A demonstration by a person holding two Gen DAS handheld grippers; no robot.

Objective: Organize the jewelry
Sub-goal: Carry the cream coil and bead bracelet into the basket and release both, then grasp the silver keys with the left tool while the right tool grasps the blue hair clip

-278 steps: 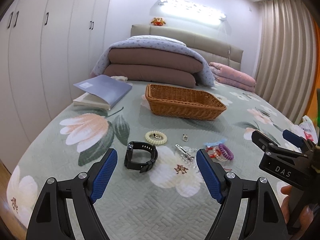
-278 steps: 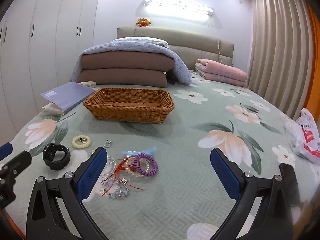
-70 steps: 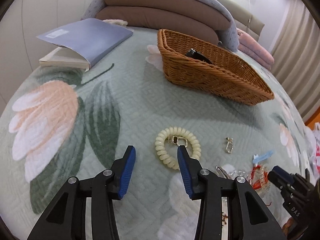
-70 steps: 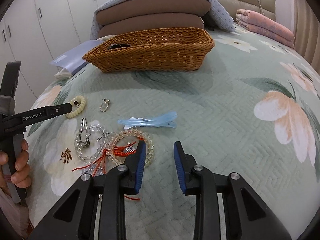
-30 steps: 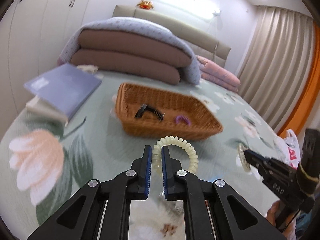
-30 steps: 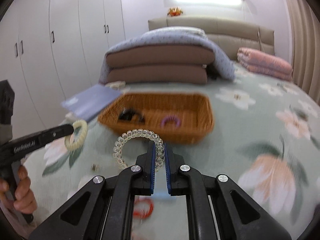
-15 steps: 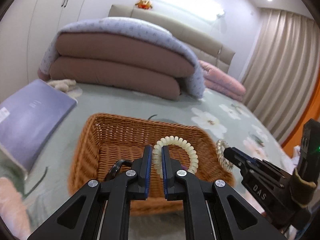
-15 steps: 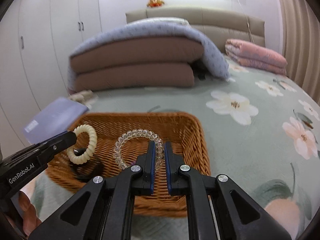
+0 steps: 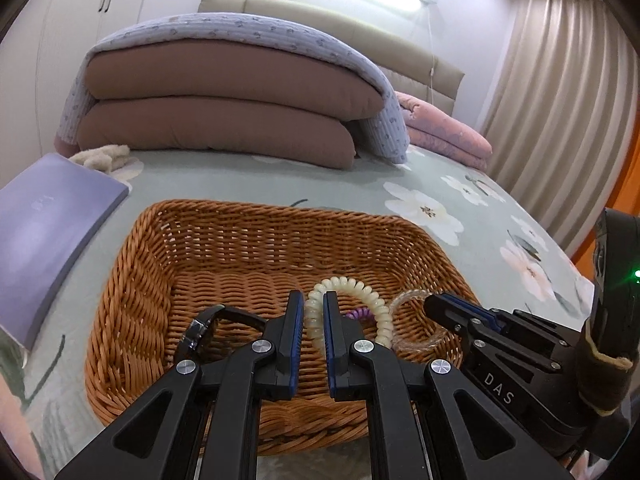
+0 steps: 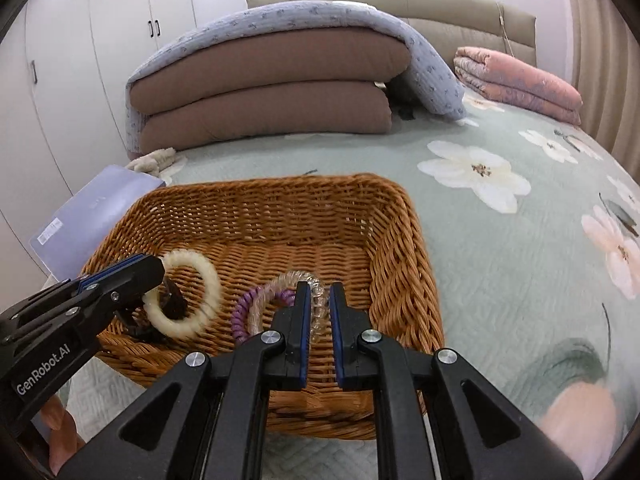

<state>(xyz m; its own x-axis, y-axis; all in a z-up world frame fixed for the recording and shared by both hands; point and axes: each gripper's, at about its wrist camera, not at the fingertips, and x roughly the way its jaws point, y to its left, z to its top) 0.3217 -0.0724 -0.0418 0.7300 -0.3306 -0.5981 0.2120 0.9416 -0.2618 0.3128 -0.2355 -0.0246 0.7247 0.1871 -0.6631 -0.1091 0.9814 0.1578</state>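
A brown wicker basket sits on the floral bedspread. My left gripper is shut on a cream spiral hair tie and holds it low over the basket's near middle; it also shows in the right wrist view. My right gripper is shut on a clear spiral hair tie over the basket's right part, and shows in the left wrist view. A black watch and a purple spiral tie lie in the basket.
A lilac book lies left of the basket. Folded brown quilts under a blue blanket are stacked behind it, with a pink quilt at the back right. White wardrobes stand at the left.
Both grippers have moved forward and down over the basket with their hair ties, which now hang inside its rim. Both stay shut.
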